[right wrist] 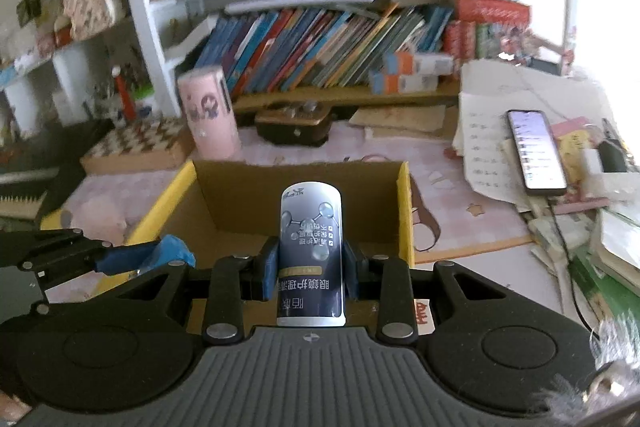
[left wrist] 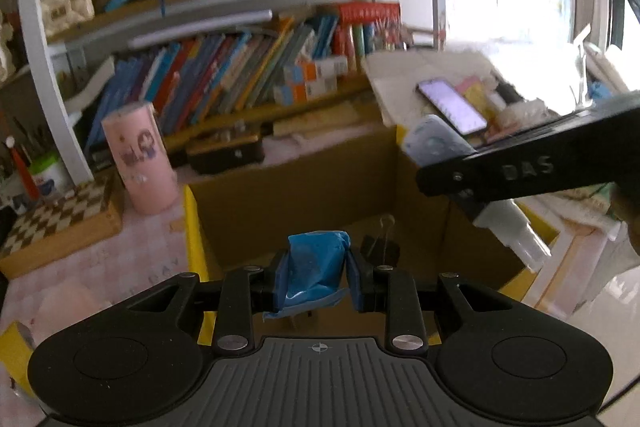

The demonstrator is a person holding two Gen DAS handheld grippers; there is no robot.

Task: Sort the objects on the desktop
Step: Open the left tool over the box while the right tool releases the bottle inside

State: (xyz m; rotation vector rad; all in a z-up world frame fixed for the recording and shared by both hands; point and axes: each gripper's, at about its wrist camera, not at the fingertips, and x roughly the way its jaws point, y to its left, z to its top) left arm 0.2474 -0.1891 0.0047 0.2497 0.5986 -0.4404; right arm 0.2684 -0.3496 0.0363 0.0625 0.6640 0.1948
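My left gripper [left wrist: 318, 269] is shut on a crumpled blue packet [left wrist: 316, 263], held over an open cardboard box with yellow rims [left wrist: 196, 239]. A black binder clip [left wrist: 380, 247] lies inside the box. In the right wrist view, my right gripper [right wrist: 310, 259] is shut on a dark blue and silver bottle [right wrist: 311, 227], its label upside down, over the same box [right wrist: 404, 211]. The left wrist view shows the right gripper [left wrist: 452, 183] coming in from the right with the bottle [left wrist: 436, 143]. The left gripper [right wrist: 176, 253] shows at the left of the right wrist view.
A pink cylinder [right wrist: 210, 115] and a chequered board box [right wrist: 136, 147] stand left of the box. A dark case [right wrist: 294, 127] sits behind it under shelves of books [right wrist: 320, 43]. A lit phone [right wrist: 536, 151] lies on papers at the right, with cables and stacked items.
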